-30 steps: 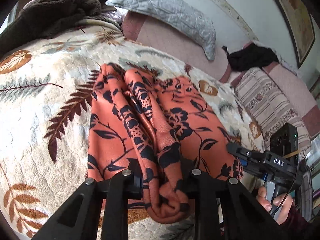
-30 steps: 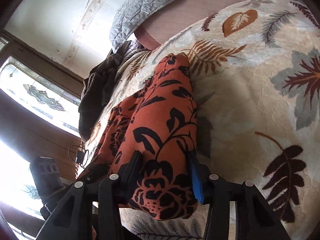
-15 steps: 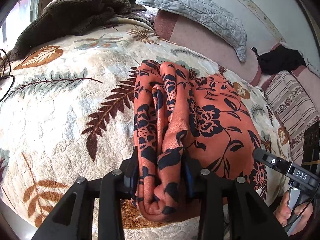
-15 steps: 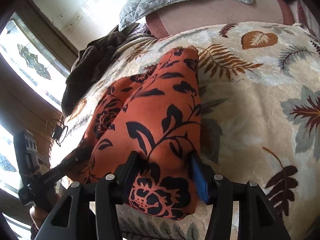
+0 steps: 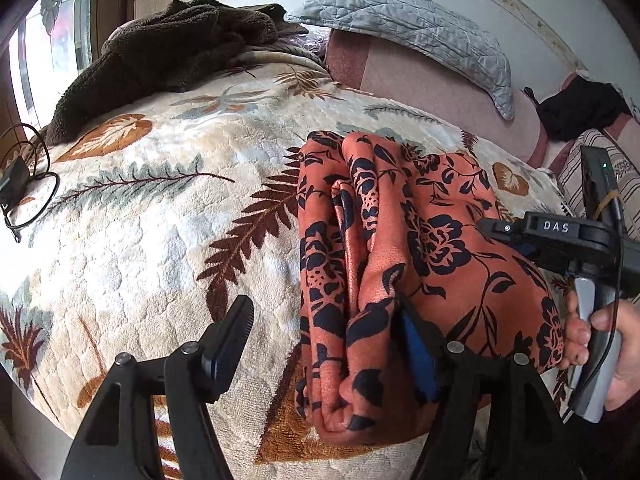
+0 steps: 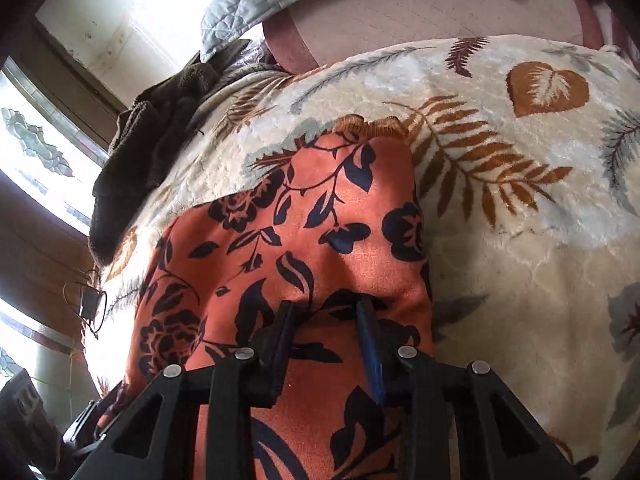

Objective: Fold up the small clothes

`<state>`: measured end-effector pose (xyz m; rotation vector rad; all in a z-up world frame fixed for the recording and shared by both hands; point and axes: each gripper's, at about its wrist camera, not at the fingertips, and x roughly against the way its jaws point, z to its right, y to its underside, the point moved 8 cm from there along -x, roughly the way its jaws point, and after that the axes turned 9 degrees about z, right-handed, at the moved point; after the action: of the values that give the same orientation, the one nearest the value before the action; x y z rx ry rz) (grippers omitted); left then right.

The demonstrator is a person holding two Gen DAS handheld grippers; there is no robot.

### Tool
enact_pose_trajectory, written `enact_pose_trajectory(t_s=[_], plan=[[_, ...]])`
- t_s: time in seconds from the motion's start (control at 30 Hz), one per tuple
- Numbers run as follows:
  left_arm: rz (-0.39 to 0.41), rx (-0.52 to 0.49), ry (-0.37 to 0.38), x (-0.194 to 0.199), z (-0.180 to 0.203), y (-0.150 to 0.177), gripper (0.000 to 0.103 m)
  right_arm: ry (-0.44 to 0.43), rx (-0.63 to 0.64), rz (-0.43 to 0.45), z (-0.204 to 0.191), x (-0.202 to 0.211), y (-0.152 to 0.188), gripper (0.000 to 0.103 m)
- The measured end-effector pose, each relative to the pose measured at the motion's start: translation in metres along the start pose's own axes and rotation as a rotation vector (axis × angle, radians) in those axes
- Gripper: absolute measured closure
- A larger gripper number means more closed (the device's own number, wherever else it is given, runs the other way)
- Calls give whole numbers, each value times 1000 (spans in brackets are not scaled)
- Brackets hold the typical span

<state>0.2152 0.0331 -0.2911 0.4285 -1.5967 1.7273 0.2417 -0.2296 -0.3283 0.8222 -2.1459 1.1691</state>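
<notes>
A folded orange garment [image 5: 432,240] with black flowers lies on the leaf-patterned blanket [image 5: 140,240] of a bed. My left gripper [image 5: 326,332] is at its near end, jaws opening. The left finger [image 5: 236,320] stands off the cloth and only the blue-padded right finger [image 5: 416,344] touches the rolled fold. In the right wrist view, my right gripper [image 6: 326,316] points down onto the top of the garment [image 6: 320,220]. Its jaws are closing, with a low ridge of cloth between the tips. The right gripper [image 5: 486,226] also shows over the garment's right side, held by a hand [image 5: 600,332].
A brown fleece throw [image 5: 168,52] is heaped at the far left of the bed. A grey quilted pillow [image 5: 412,28] leans on the pink headboard. A black cable with a plug [image 5: 16,188] lies at the left edge. A black cloth [image 5: 580,108] and a striped cushion [image 5: 628,188] sit far right.
The left jaws have spread wide and let go of the rolled fold. The right gripper left the garment's end, slid onto its top surface, and its jaws narrowed.
</notes>
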Motion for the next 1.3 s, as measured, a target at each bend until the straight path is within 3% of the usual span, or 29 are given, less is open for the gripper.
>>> enact_pose_trajectory(t_s=[0.1,0.23,0.33,0.43,0.5,0.7,0.8,0.9,1.0,1.1,1.2,1.3], plan=[[9,-27,-23,2,2,-1,30,10,45,17,-13,12,-10,68],[15,-39,-35,3,2,0,30,-60,86,57,-49,17,-27,68],[19,-51,-41,4,2,0,30,-72,95,2,-68,-8,-23,68],[18,-57,-43,4,4,1,30,-18,72,-110,-60,-48,-5,67],[18,-61,-44,4,4,1,30,-30,75,-86,-59,-50,-5,67],[51,-39,-29,13,2,-6,29,-115,52,-16,-55,4,0,67],[150,25,4,33,-5,-22,25,-159,47,27,-46,43,13,67],[234,51,-27,47,-12,-32,17,-173,51,49,-34,77,34,67],[166,23,-52,31,-9,-26,17,-184,70,19,-26,89,68,67],[-41,-60,-117,-13,-3,6,17,-165,118,1,-21,78,97,68],[-32,-43,-117,-13,-5,6,12,-130,205,52,-26,76,105,68],[-5,-47,-131,-7,-4,4,11,-103,213,15,-29,80,101,69]])
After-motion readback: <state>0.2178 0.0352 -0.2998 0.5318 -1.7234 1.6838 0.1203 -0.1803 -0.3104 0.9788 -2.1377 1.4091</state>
